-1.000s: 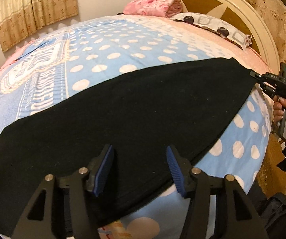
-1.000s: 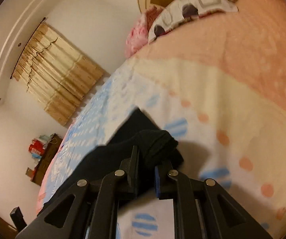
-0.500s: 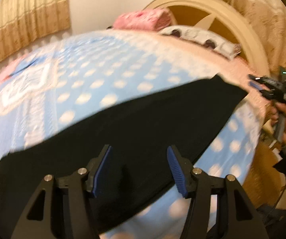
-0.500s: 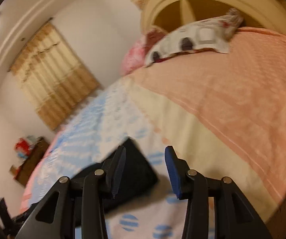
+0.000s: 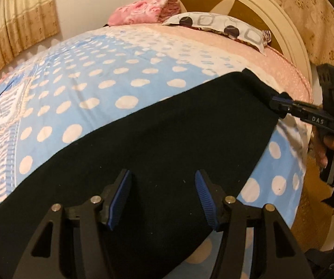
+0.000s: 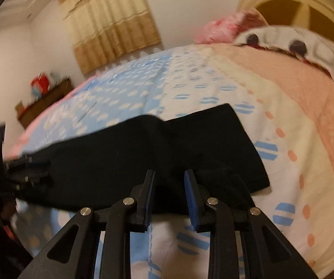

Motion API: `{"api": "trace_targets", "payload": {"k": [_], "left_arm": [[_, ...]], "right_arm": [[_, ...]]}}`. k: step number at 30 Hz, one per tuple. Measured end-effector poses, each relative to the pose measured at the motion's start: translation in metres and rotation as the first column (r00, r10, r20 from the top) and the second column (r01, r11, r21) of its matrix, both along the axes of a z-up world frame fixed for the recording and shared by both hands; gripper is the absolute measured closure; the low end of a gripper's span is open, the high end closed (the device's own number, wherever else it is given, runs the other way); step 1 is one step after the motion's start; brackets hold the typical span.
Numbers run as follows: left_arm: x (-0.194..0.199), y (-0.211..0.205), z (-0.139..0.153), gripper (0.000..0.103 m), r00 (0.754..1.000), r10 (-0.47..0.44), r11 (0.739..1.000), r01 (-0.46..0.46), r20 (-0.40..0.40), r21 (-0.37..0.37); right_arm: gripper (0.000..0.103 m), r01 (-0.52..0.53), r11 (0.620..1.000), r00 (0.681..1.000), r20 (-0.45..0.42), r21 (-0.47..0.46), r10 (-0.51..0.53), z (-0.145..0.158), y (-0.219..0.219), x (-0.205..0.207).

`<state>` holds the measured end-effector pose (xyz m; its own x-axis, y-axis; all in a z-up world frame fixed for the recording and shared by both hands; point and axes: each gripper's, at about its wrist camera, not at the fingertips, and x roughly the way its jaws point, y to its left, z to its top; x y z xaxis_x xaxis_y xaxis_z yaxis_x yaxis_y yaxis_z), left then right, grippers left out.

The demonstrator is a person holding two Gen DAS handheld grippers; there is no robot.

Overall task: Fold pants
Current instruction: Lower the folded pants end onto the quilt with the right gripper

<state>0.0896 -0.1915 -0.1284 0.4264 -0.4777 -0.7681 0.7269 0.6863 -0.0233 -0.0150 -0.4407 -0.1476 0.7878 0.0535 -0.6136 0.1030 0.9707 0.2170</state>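
Note:
Black pants lie stretched flat across the bed, long side running left to right. My left gripper is open just above the pants' near edge, with nothing between its blue pads. My right gripper is partly open at the pants' right end, its fingers straddling the near edge of the cloth, which is bunched beside the right finger. In the left wrist view the right gripper reaches the far right corner of the pants.
The bed has a blue polka-dot cover and a peach sheet. Pillows and a pink folded blanket lie by the round headboard. Curtains and a low cabinet stand beyond.
My right gripper let go of the bunched pants end, opened, swung away, then came back to the pants' edge with its jaws narrower. My left gripper stayed open over the near edge.

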Motion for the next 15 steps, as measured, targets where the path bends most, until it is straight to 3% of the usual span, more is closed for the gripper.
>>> {"api": "trace_targets", "payload": {"k": [2,5,8,11,15], "left_arm": [[0.000,0.000,-0.001,0.042,1.000,0.002,1.000,-0.002,0.000,-0.001],[0.001,0.000,-0.001,0.040,1.000,0.006,1.000,-0.006,-0.003,-0.012],[-0.001,-0.001,-0.002,0.038,1.000,0.005,1.000,-0.005,0.006,-0.008],[-0.001,-0.001,-0.002,0.038,1.000,0.005,1.000,-0.005,0.004,-0.009],[-0.002,0.000,-0.004,0.037,1.000,0.004,1.000,-0.004,0.005,-0.014]], "right_arm": [[0.076,-0.017,1.000,1.000,0.003,0.025,0.017,0.002,-0.005,0.000],[0.076,-0.007,0.988,0.999,0.039,0.152,0.001,0.008,-0.029,-0.003],[0.076,0.043,0.961,0.996,0.066,0.273,-0.063,0.016,-0.059,-0.004],[0.076,0.113,0.943,0.990,0.043,0.312,-0.133,0.021,-0.080,-0.004],[0.076,0.132,0.900,0.985,0.047,0.416,-0.166,0.018,-0.095,-0.021]]}}
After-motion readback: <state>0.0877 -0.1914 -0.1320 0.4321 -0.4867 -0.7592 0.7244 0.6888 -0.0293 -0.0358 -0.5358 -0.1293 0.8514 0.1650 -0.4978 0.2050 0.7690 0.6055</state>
